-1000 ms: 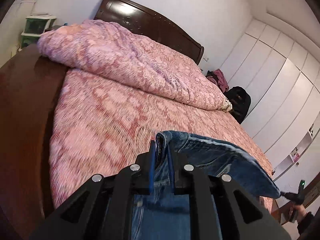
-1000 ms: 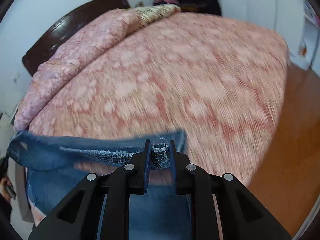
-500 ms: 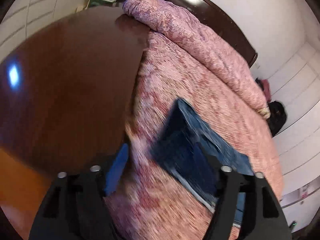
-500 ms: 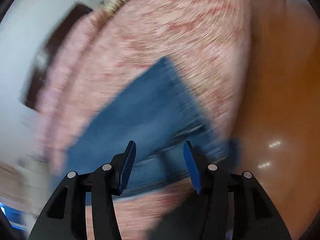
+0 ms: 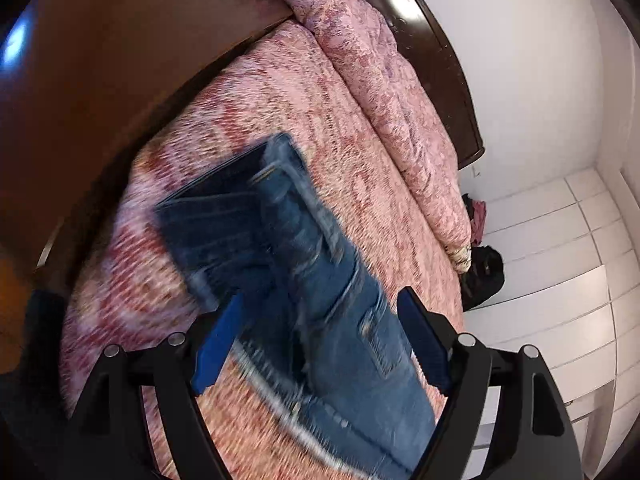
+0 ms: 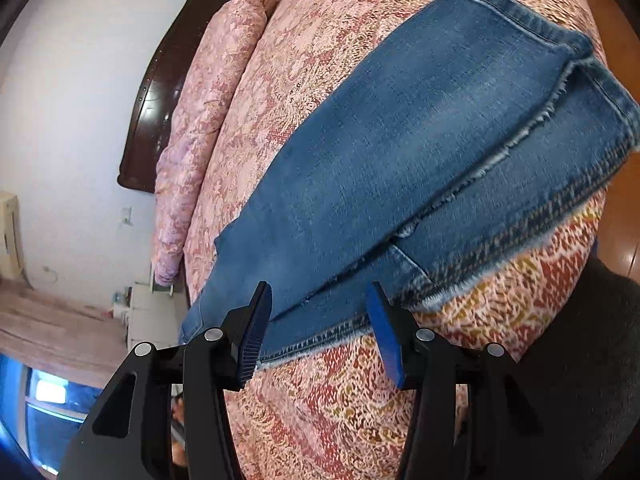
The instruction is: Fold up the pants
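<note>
**Jeans down on bed, both grippers empty**

Jeans (image 5: 304, 280) lie flat on the pink patterned bedspread (image 5: 360, 128), near the bed's edge. No earlier-state claims from me, just what I see on the two wrist feeds.

Left to right:

- Left gripper (image 5: 320, 344): jaws wide apart, blue pads at 9 and 3 o'clock of the denim, nothing pinched. It hovers over the jeans, which run from 11 o'clock of the view down to 5. View is motion-blurred, so I can't read seams or say whether the pads touch cloth.
- Right gripper (image 6: 320, 320): jaws partly spread, empty. The frayed hem edge sits between the pad tips at 12 o'clock; no contact that I can confirm. Denim fans out toward 1–2 o'clock.

Risks, my read:
- Pads are close to the lower layer's edge. A careless close could pinch one layer only and peel the stack apart.
- Grabbing bedspread along with denim looks possible: soft surface, hem lying right on it.
- Right end of the jeans lies close to the mattress edge at 3 o'clock of the right view; a drag that way could slide it off.

How the jeans look: mid-blue stretch denim, two layers stacked, upper one offset so a frayed raw edge runs diagonally across the lower. Stitched hems at the far end. Mostly smooth, no big wrinkles. Looks folded once lengthwise; at least one more cross fold probably left.
</note>
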### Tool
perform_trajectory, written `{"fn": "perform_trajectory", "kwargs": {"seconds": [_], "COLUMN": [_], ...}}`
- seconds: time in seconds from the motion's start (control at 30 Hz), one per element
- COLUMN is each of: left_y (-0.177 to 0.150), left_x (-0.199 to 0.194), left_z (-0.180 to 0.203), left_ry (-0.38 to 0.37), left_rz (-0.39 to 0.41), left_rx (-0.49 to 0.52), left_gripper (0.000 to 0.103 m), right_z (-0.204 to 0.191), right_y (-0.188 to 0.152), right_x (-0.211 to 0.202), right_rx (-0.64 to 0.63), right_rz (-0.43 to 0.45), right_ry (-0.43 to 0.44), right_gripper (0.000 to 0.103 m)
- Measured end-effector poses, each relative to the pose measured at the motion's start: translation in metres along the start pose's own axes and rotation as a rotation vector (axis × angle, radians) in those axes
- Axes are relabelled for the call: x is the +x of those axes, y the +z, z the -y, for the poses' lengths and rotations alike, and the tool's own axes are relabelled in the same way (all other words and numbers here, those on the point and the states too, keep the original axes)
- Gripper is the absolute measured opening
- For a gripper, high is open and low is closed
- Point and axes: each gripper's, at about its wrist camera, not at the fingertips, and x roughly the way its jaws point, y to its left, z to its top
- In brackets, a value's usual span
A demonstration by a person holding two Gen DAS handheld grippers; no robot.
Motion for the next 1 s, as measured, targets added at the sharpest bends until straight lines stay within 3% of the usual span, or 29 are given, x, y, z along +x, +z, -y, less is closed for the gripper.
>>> {"fn": "perform_trajectory", "kwargs": {"seconds": [0.03,0.2,0.3,0.47,0.53,0.6,0.63,0.7,0.73,0.83,0.87,0.93,1.0], "left_y": [0.003,0.010,0.011,0.010,0.010,0.010,0.011,0.011,0.013,0.023,0.026,0.033,0.031], "left_x": [0.005,0.034,0.043,0.045,0.045,0.045,0.045,0.045,0.046,0.048,0.047,0.041,0.033], "left_z": [0.001,0.016,0.023,0.024,0.023,0.020,0.018,0.018,0.019,0.025,0.027,0.033,0.034], "left_ry": [0.004,-0.031,-0.011,0.012,0.020,0.022,0.021,0.010,0.009,-0.015,-0.034,-0.097,-0.087], "left_rz": [0.004,-0.057,-0.085,-0.109,-0.118,-0.125,-0.127,-0.129,-0.131,-0.136,-0.136,-0.137,-0.159], "left_rx": [-0.005,0.028,0.042,0.051,0.056,0.054,0.052,0.054,0.057,0.031,0.016,-0.009,0.029], "left_gripper": [0.076,0.045,0.043,0.043,0.043,0.043,0.043,0.037,0.033,0.017,0.012,0.010,0.010], "right_z": [0.004,0.041,0.052,0.057,0.059,0.062,0.060,0.056,0.058,0.043,0.028,0.007,-0.004], "right_y": [-0.001,0.009,0.021,0.040,0.044,0.048,0.051,0.060,0.064,0.077,0.082,0.088,0.088], "right_x": [-0.002,-0.031,-0.043,-0.034,-0.031,-0.032,-0.028,-0.024,-0.025,-0.028,-0.038,-0.058,-0.082], "right_rx": [0.022,0.218,0.270,0.325,0.331,0.329,0.320,0.265,0.244,0.197,0.184,0.161,0.092], "right_rz": [0.010,0.142,0.222,0.252,0.256,0.273,0.285,0.287,0.278,0.263,0.283,0.321,0.353], "right_ry": [0.002,0.022,-0.018,-0.040,-0.087,-0.068,-0.078,-0.085,-0.098,-0.030,0.055,0.179,0.186], "right_gripper": [0.049,0.049,0.057,0.057,0.057,0.057,0.053,0.027,0.001,0.001,0.001,0.001,0.001]}}
